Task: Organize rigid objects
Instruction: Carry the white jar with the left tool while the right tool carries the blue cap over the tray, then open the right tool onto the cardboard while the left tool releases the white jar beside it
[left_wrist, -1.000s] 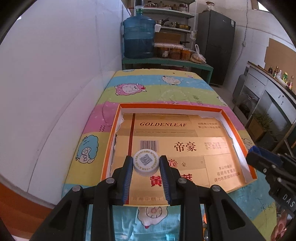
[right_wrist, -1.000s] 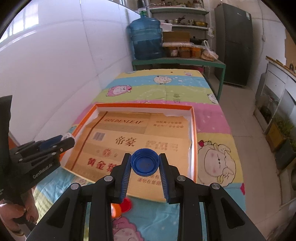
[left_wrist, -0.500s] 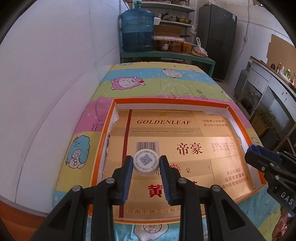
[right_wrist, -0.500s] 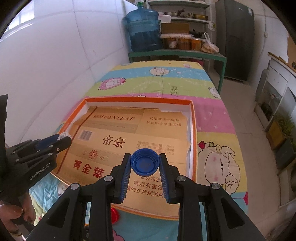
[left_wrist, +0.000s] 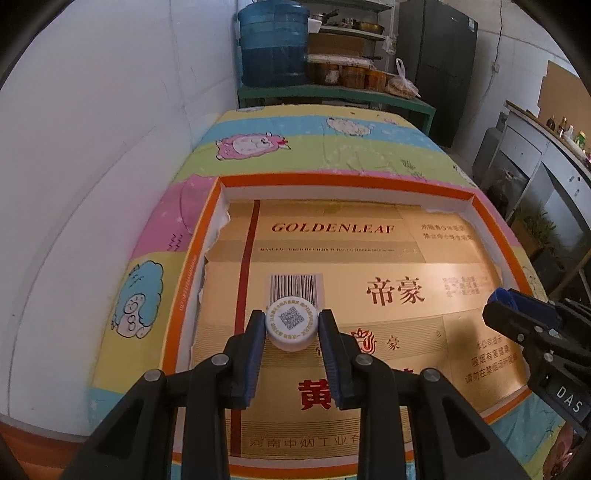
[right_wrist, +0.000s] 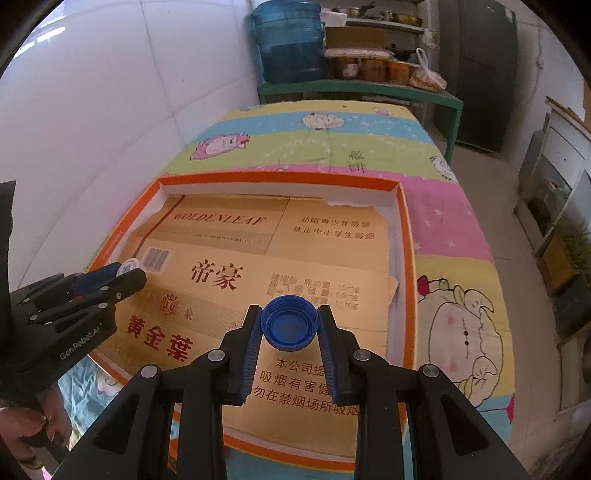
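My left gripper (left_wrist: 291, 326) is shut on a white bottle cap (left_wrist: 291, 324) with a QR code on top, held over the left part of an orange-rimmed tray (left_wrist: 343, 180) lined with gold GOLDENLEAF cardboard. My right gripper (right_wrist: 289, 328) is shut on a blue bottle cap (right_wrist: 289, 328), open side up, over the tray's front right part. The left gripper with its white cap (right_wrist: 130, 266) shows at the left of the right wrist view. The right gripper (left_wrist: 517, 317) shows at the right edge of the left wrist view.
The tray (right_wrist: 405, 236) lies on a table with a striped cartoon-sheep cloth (left_wrist: 332, 147). A white wall (left_wrist: 92, 147) runs along the left. Beyond the table's far end stands a green shelf (left_wrist: 332, 94) with a blue water jug (left_wrist: 273, 48) and jars.
Both grippers have moved forward over the tray, each still holding its cap. The tray's near rim has slid down in both views.
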